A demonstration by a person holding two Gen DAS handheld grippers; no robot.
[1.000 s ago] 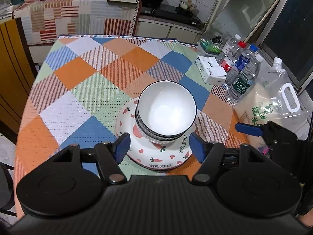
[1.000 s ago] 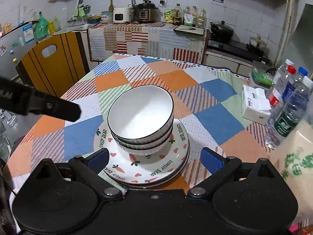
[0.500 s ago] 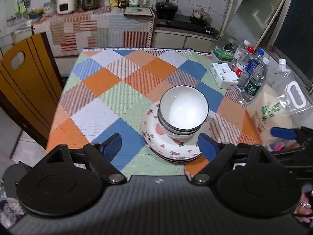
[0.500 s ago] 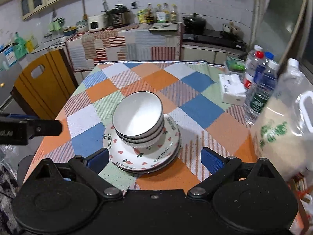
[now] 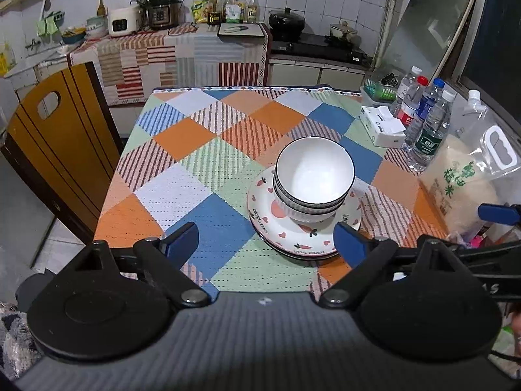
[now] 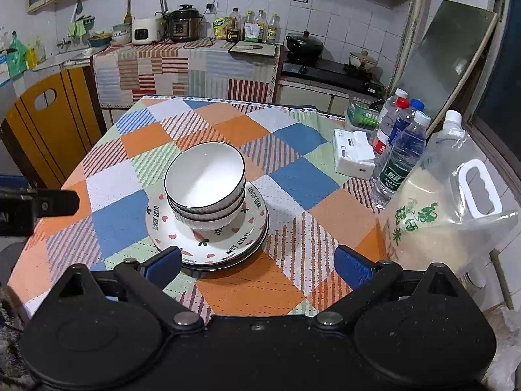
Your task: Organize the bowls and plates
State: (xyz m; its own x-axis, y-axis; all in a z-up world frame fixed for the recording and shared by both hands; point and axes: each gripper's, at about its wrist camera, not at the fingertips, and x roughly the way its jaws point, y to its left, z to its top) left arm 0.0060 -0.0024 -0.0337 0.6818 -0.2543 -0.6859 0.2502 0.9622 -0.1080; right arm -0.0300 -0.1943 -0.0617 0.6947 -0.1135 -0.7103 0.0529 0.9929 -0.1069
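Bowl stack (image 5: 314, 179) on plates (image 5: 293, 238), tabletop (image 5: 208, 176). Left claw (image 5: 265, 239) opening, empty, just short of plates. Right claw (image 6: 257, 265) wide, empty, likewise.

Home kitchen. White-tiled wall (image 6: 342, 16) at the far side, black gas stove (image 6: 329, 68) holding a dark lidded wok (image 6: 304, 44), white rice cooker (image 6: 145, 31) beside a black pressure cooker (image 6: 185, 24) on the cloth-covered counter (image 6: 182, 65). Near: dining table under a patchwork checked tablecloth (image 6: 293, 143), yellow wooden chair (image 6: 49, 123) to its left.
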